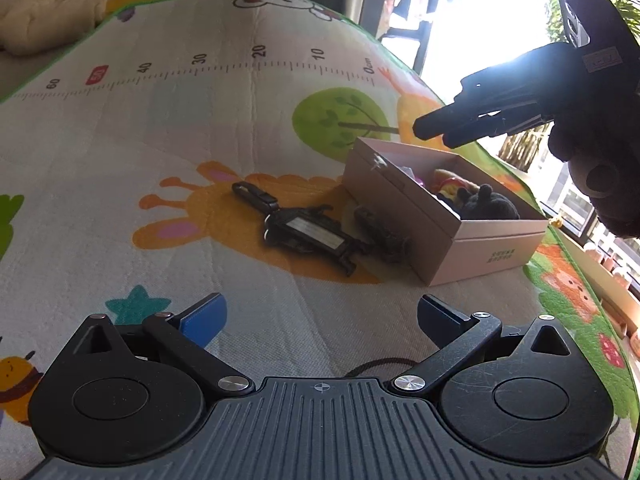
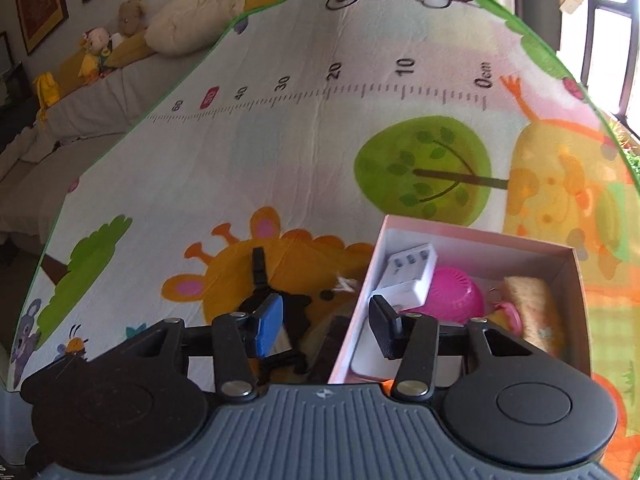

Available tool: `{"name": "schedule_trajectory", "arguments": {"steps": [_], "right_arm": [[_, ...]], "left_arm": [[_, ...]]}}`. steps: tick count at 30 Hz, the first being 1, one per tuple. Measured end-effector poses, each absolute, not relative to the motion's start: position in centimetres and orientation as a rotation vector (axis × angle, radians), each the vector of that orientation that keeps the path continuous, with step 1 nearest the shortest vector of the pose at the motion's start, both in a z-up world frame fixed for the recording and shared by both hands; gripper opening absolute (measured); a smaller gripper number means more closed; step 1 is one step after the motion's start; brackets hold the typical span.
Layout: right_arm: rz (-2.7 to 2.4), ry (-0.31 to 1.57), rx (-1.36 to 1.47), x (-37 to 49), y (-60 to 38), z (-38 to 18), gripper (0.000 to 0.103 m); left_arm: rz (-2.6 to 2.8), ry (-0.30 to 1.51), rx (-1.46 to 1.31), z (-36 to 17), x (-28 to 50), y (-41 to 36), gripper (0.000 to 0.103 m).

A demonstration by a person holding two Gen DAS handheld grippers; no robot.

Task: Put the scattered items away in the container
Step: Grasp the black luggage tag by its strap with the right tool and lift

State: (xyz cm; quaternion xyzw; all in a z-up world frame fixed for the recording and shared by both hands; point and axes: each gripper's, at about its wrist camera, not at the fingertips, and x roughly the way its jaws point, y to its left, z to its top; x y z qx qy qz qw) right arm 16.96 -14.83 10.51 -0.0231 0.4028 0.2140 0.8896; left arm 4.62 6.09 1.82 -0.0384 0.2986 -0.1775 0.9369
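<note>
A pale cardboard box [image 1: 404, 216] stands on the play mat and holds a black plush toy [image 1: 490, 205] and other items. In the right wrist view the box [image 2: 576, 280] shows a white battery charger [image 2: 408, 276], a pink round item [image 2: 456, 294] and a tan plush [image 2: 532, 304]. A black clip tool with a carabiner [image 1: 304, 232] and a small dark object [image 1: 380, 232] lie on the mat left of the box. My left gripper [image 1: 320, 316] is open and empty, low over the mat short of them. My right gripper [image 2: 326, 326] is open and empty, above the box's left wall; it also shows in the left wrist view [image 1: 440, 130].
The colourful play mat [image 1: 180, 128] with a printed ruler covers the floor. A grey sofa with cushions and plush toys [image 2: 100, 52] runs along the far left. A bright window and low shelf [image 1: 600, 256] lie right of the mat.
</note>
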Motion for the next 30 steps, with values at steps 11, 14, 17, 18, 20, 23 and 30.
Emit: {"name": "schedule_trajectory", "arguments": {"steps": [11,14,17,18,20,23,30], "right_arm": [[0.339,0.95,-0.429,20.9,-6.3,5.7,0.011],[0.308,0.983,-0.423,22.2,-5.6,4.9,0.009],[0.348,1.023,-0.233,23.8,-5.5,5.1,0.009],[0.359,1.028,-0.164,24.2,-5.6,5.2,0.011],[0.38,1.012,-0.107,24.8,-5.0,5.3,0.02],[0.395,0.949,-0.153,24.8,-3.1,5.0,0.032],[0.373,0.972,-0.207,25.8,-0.9,2.5,0.02]], "left_arm": [[-0.376,0.607,-0.146,0.8,4.7,7.1,0.103],[-0.396,0.592,-0.149,0.8,4.3,7.1,0.103],[-0.404,0.589,-0.149,0.8,4.2,7.1,0.103],[-0.406,0.587,-0.149,0.8,4.2,7.0,0.103],[-0.41,0.585,-0.149,0.9,4.2,7.1,0.103],[-0.411,0.588,-0.153,0.9,4.3,7.1,0.103],[-0.412,0.594,-0.162,0.8,4.5,7.2,0.103]]}}
